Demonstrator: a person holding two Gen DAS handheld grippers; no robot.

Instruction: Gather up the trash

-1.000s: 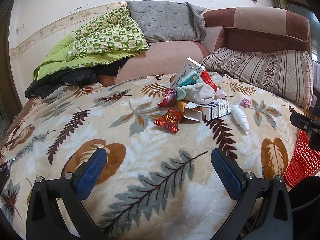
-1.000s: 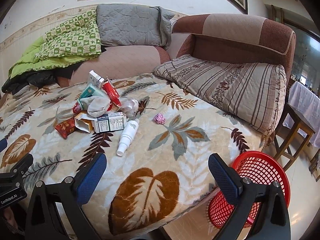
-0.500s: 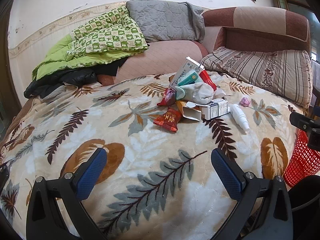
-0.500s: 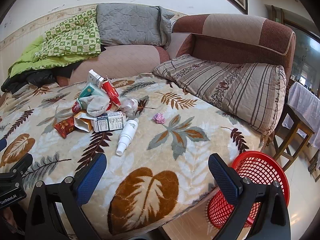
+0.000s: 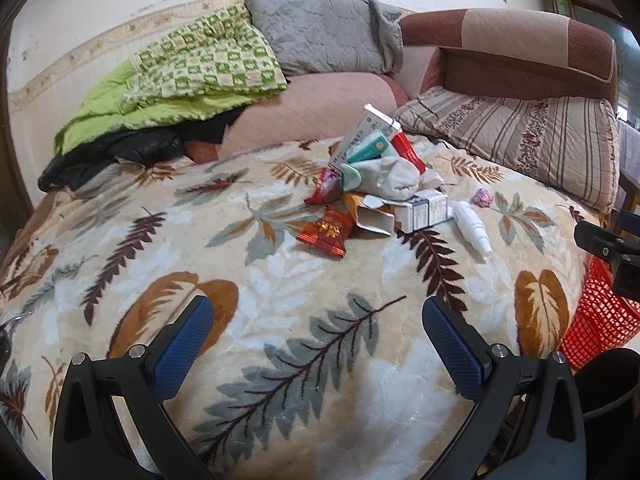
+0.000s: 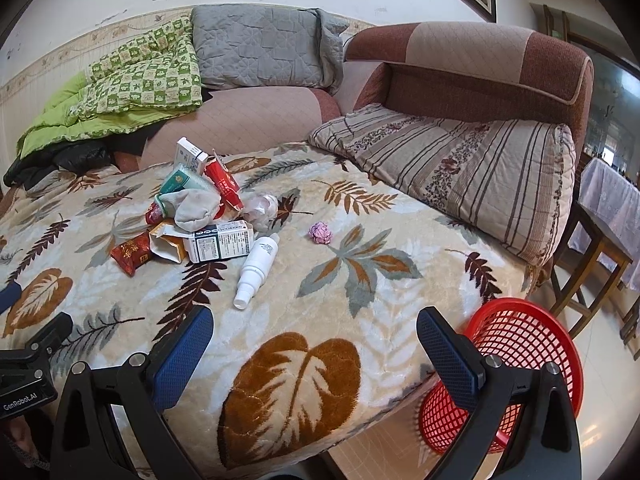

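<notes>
Trash pile (image 5: 380, 192) on leaf-print blanket (image 5: 280, 280), left gripper (image 5: 318, 334) jaws apart

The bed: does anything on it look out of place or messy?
Yes. A heap of litter sits mid-blanket: torn cartons, red wrappers and a grey sock. A white bottle lies toppled beside it, and a pink paper wad lies apart. The red basket stands tilted on the floor.

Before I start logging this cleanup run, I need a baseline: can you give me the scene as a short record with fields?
surface: leaf-print blanket on a bed
trash: pile of boxes and wrappers, white spray bottle lying beside it, pink paper ball lying apart
bin: red mesh basket on the floor at the bed's edge
left hand-held gripper: open, holding nothing
right hand-held gripper: open, holding nothing
collected so far: nothing seen in the basket
</notes>
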